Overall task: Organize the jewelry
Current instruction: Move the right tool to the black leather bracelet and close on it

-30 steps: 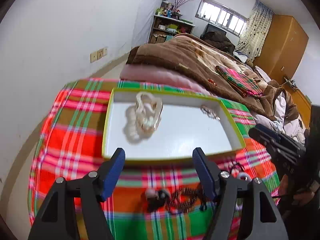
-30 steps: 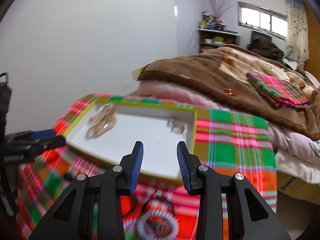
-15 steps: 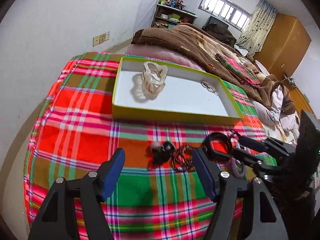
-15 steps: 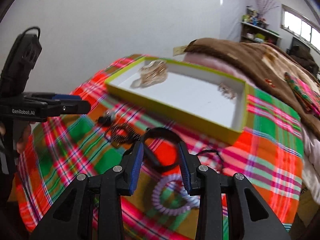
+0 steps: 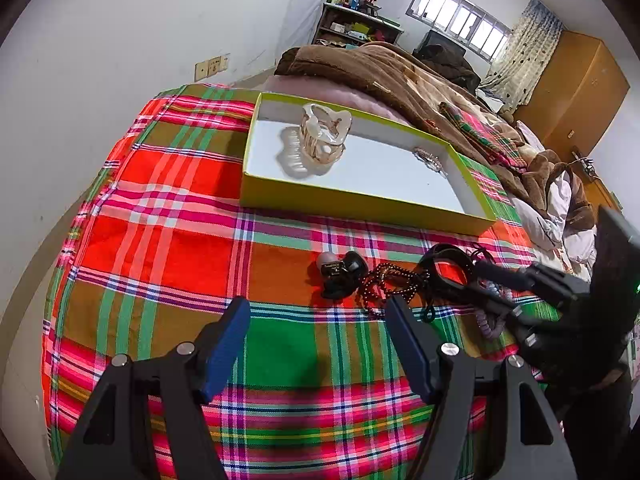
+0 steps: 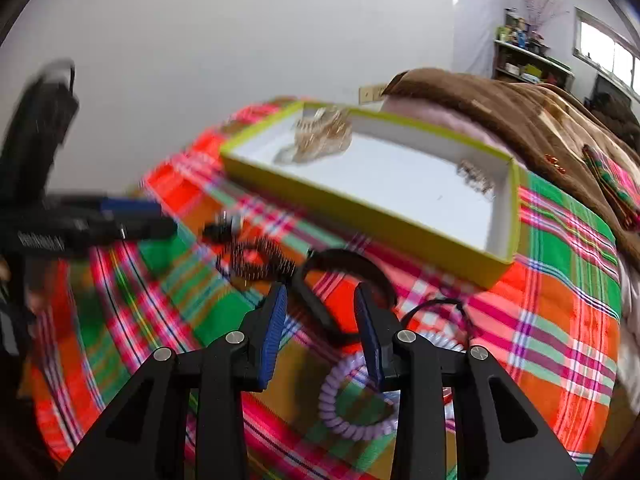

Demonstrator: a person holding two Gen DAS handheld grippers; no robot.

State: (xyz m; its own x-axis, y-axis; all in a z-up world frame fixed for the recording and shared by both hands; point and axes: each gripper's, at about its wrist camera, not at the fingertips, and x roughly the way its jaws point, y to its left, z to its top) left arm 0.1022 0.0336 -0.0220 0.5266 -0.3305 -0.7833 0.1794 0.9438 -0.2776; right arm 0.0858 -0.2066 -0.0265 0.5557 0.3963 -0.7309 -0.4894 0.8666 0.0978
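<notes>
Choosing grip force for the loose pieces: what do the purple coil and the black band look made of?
The purple coil looks like smooth, glossy plastic: evenly moulded spiral turns with a light sheen. The black band looks like matte rubber or leather, a flat strap holding a loop; which one is unclear.

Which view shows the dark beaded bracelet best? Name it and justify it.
The left wrist view. There the dark beaded bracelet lies sharp and unobstructed on the plaid cloth, between a black hair tie and the black band. The right wrist view shows the bracelet too, but smeared by motion blur.
</notes>
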